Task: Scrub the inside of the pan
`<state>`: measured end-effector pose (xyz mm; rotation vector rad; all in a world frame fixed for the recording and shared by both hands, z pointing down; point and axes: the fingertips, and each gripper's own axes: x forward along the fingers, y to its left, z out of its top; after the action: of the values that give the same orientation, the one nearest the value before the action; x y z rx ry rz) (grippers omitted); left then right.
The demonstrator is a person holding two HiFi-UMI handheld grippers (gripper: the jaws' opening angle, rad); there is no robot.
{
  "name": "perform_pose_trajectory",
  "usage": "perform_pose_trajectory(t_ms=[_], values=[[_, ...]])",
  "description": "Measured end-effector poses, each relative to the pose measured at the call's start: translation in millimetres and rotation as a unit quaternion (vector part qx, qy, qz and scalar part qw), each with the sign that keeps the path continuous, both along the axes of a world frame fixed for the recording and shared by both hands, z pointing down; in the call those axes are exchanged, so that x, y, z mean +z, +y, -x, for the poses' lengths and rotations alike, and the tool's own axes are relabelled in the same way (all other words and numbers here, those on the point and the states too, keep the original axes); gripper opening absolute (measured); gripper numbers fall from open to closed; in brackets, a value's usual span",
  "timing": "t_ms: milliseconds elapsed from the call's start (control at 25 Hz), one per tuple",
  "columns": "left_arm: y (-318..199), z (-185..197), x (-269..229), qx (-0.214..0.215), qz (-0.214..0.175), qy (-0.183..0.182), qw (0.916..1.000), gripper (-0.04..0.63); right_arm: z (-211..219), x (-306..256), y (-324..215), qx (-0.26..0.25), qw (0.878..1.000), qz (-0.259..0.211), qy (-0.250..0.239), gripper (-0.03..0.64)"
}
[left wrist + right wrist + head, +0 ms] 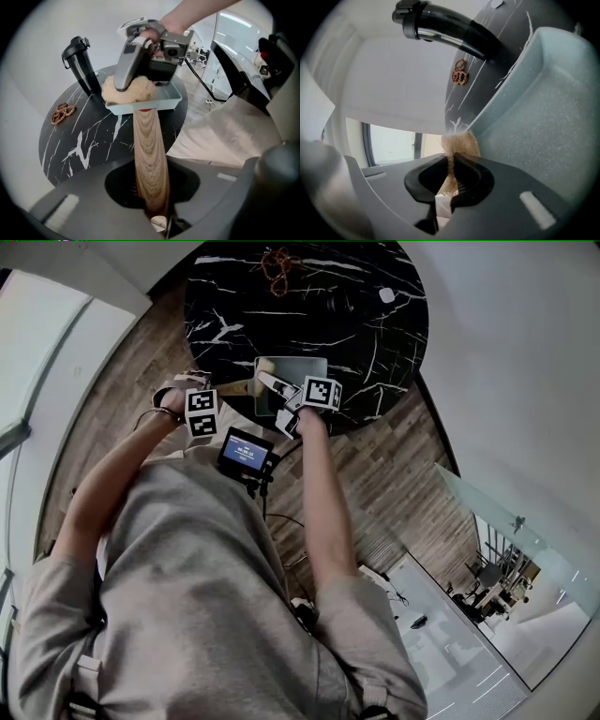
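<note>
pinning the pan (171,97) at the near edge of the bench (79,140) by its wooden handle (149,150), with the left tongs (153,208) clenched on that handle. pressing a tan scrub pad (127,91) against the inside of the pan, with the right tongs (452,174) clamped on a pinch of the pad. looks like mid-scrub. risks from here: shoving hard toward the near edge and sliding the pan off the bench; letting the smooth handle twist in the left tongs; losing the thin pinch of pad and scraping tong tips on the pan wall. stands apart from the black bottle (79,63) and the beads (63,113), so little chance of knocking those.
</note>
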<state>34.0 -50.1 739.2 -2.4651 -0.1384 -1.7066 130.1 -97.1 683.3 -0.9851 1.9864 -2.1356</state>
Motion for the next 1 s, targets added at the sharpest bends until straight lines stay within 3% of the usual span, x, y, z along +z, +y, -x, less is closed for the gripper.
perform_pose_trajectory(t_ms=[80,320,680,840,1000], values=[[0,-1,-1,-0.001,0.002,0.006,1.0,0.066,-8,-12,2,0.024,1.0,-0.017,-0.003,0.041],[0,-4,-19,-0.008,0.03,0.065,0.9974,0.128,-11,-62,-11,0.071,0.987,-0.141,-0.037,0.041],[-3,-10,-65,-0.04,0.096,0.173,0.9793,0.14,4,-107,-16,0.075,0.976,-0.205,-0.01,0.043],[-15,-14,-98,-0.082,0.098,0.234,0.9639,0.116,6,-131,-11,0.085,0.97,-0.227,0.02,0.044],[-20,-18,-128,-0.167,0.105,0.311,0.9299,0.064,0,-141,11,0.115,0.967,-0.219,0.061,0.044]])
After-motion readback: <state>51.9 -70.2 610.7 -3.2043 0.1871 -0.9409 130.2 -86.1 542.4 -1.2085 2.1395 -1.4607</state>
